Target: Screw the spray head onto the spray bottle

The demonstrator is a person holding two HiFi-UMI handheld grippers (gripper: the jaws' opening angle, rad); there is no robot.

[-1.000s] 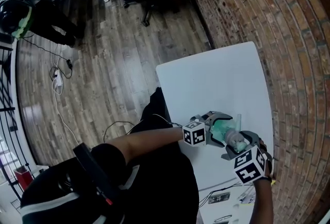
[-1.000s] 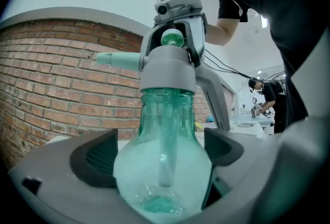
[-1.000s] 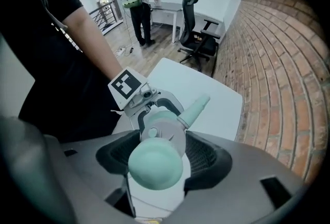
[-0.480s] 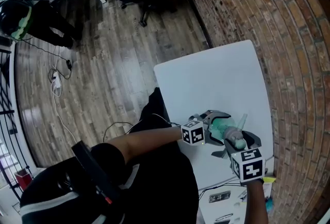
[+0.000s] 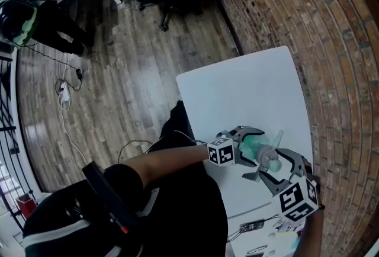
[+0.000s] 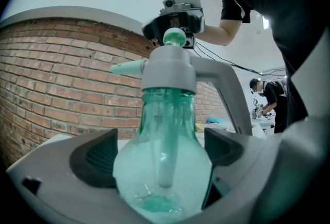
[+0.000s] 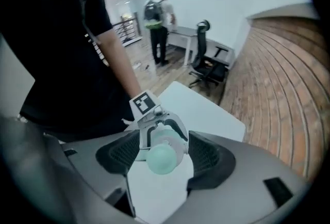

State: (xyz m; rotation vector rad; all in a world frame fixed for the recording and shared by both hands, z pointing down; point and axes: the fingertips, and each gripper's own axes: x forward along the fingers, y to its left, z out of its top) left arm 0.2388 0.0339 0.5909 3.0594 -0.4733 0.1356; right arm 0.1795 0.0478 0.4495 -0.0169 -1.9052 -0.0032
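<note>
- Translucent green plastic is filling the space between the jaws of my left gripper (image 5: 250, 144). I am clamping the spray bottle (image 6: 164, 166) by its bulbous body, with both jaws pressing against it.
- On the bottle's neck, the grey spray head (image 6: 169, 70) is sitting upright. Its nozzle is pointing left in the left gripper view, and its green knob (image 6: 174, 37) is topping it.
- I am holding my right gripper (image 7: 164, 149) directly above the bottle with the jaws spread apart. The knob is showing between them with a gap on each side, so this gripper is gripping nothing.
- Below the bottle, the white table (image 5: 249, 90) is showing. I cannot tell whether the bottle is resting on it.
- Beyond the bottle, a brick wall (image 5: 331, 42) is running along the table's far side.
</note>
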